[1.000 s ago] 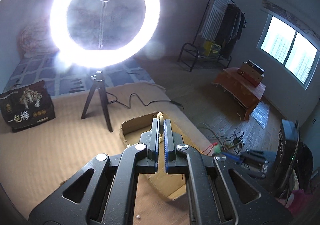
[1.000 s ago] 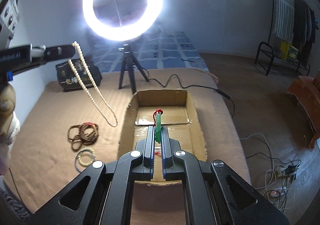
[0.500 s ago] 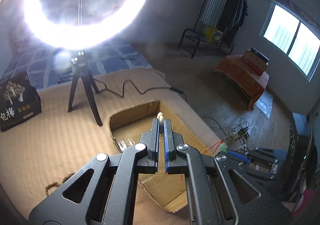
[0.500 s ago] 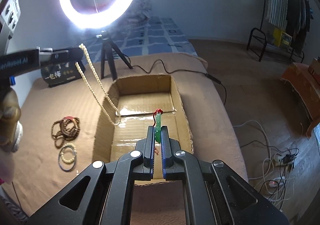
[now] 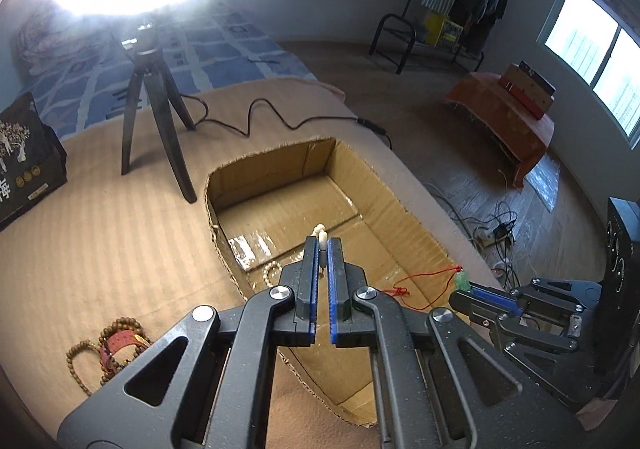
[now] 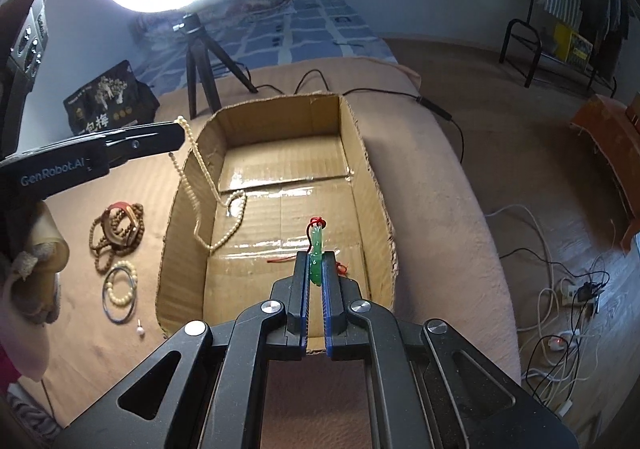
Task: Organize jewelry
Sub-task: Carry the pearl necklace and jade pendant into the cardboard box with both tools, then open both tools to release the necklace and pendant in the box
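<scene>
Pinching a pearl necklace (image 6: 200, 173), the left gripper (image 5: 322, 245) trails its loop onto the cardboard box (image 6: 352, 129) floor; right gripper (image 6: 315, 269) clamps a green pendant (image 6: 316, 249) over the box's near end.

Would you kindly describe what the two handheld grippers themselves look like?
Both the left gripper and right gripper are matte black, with triangular cut-out linkages, silver pivot bolts and blue-lined fingers. White "GenRobot.AI" lettering marks the left one's side.
</scene>
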